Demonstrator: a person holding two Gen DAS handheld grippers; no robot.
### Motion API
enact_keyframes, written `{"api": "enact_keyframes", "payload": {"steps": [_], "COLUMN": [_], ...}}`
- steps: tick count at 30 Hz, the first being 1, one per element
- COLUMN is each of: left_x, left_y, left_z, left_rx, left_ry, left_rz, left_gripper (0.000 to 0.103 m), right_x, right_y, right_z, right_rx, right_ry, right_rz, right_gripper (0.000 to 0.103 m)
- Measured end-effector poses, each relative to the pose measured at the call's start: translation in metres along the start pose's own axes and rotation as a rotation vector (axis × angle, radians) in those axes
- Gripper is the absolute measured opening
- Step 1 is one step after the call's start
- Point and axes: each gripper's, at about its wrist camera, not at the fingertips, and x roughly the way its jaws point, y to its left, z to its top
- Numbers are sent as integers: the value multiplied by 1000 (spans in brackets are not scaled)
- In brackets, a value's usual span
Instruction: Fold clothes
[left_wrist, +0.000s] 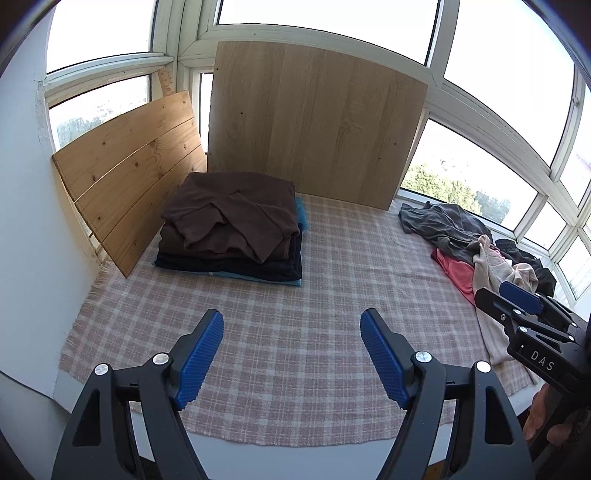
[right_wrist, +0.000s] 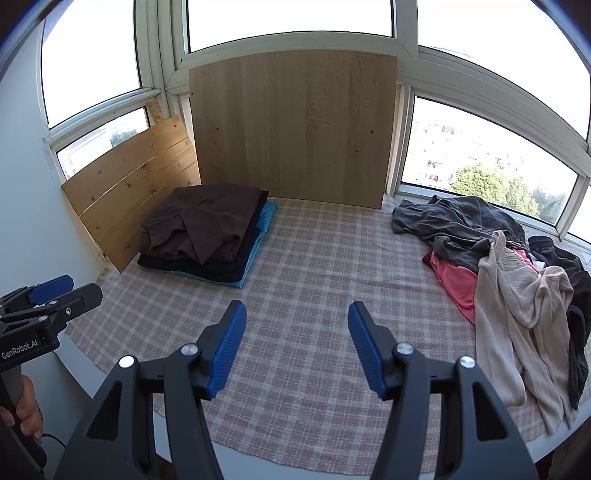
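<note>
Checked cloth (left_wrist: 295, 332) covers the table; both the left gripper (left_wrist: 291, 354) and right gripper (right_wrist: 297, 343) hover over it, jaws apart, empty. Folded stack (right_wrist: 203, 236) sits far-left, unfolded clothes (right_wrist: 517, 280) heaped right.

Checked cloth (right_wrist: 314, 258) – woven, matt; boards (right_wrist: 295, 125) – wood, smooth.

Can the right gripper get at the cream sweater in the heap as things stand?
Probably yes. The right gripper is open and empty over the bare plaid cloth, and the cream sweater lies on top of the heap to its right with nothing between.
</note>
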Motion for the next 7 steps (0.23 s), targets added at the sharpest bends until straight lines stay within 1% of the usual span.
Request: {"api": "enact_keyframes", "payload": {"steps": [7], "left_x": [-7], "left_y": [-6], "left_z": [2], "left_rx": [32], "left_ry": [-33], "left_rz": [47], "left_gripper": [75], "right_x": [0], "right_y": [-1], "right_z": [0], "right_rx": [-1], "right_ry": [-2], "right_rz": [-3], "right_gripper": [57]}}
